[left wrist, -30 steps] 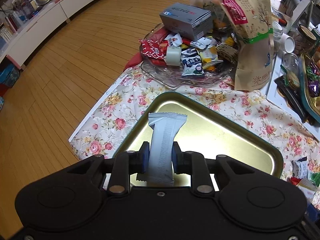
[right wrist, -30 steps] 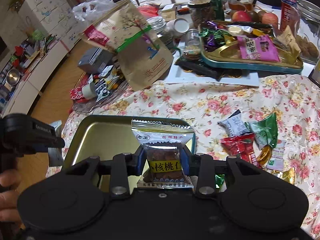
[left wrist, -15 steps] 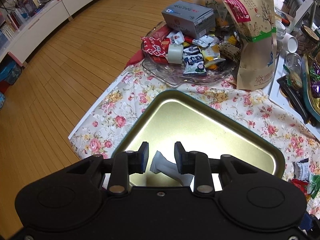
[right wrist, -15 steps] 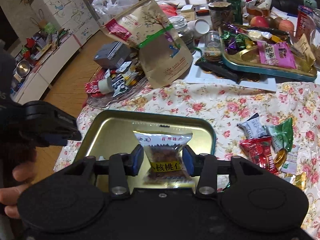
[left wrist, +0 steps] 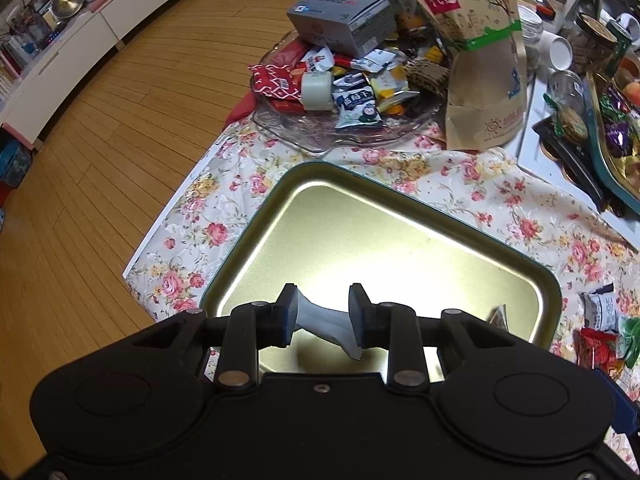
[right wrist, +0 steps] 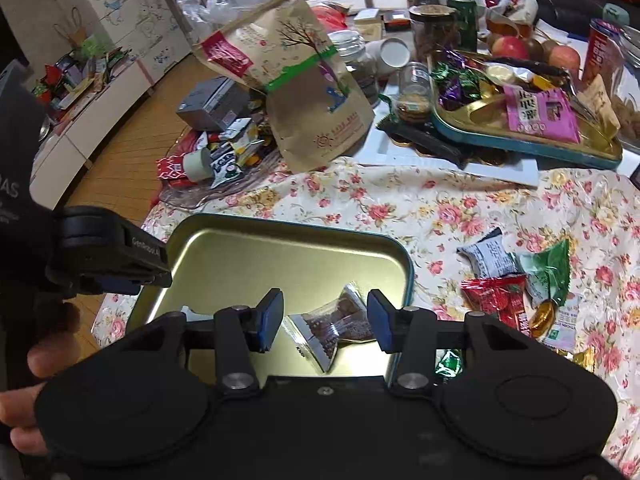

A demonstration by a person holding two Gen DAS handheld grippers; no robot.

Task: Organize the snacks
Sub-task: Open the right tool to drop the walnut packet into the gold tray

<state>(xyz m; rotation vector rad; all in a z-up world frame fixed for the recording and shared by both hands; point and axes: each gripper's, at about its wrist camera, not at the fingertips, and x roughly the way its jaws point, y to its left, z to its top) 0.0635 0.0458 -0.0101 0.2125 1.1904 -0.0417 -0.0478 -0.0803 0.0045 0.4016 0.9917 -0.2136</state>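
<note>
A gold metal tray [left wrist: 392, 240] lies on the floral tablecloth, also in the right wrist view [right wrist: 280, 256]. My left gripper [left wrist: 322, 314] is open above the tray's near edge; a grey-white snack packet [left wrist: 330, 326] lies in the tray between its fingers. My right gripper [right wrist: 324, 316] is open over the tray's near right part; a clear walnut snack packet [right wrist: 332, 328] lies in the tray between its fingers. Several loose wrapped snacks [right wrist: 508, 284] lie on the cloth to the right of the tray.
A glass dish of mixed snacks [left wrist: 344, 92] with a grey box [left wrist: 340, 18] sits beyond the tray. A tall brown paper bag [left wrist: 476, 48] stands beside it. A teal tray of sweets [right wrist: 520, 116], jars and fruit are at the back right. The table edge drops to a wooden floor at left.
Both grippers have opened and let go: the grey-white packet and the walnut packet dropped from the jaws and now lie in the gold tray. Both grippers moved slightly.
</note>
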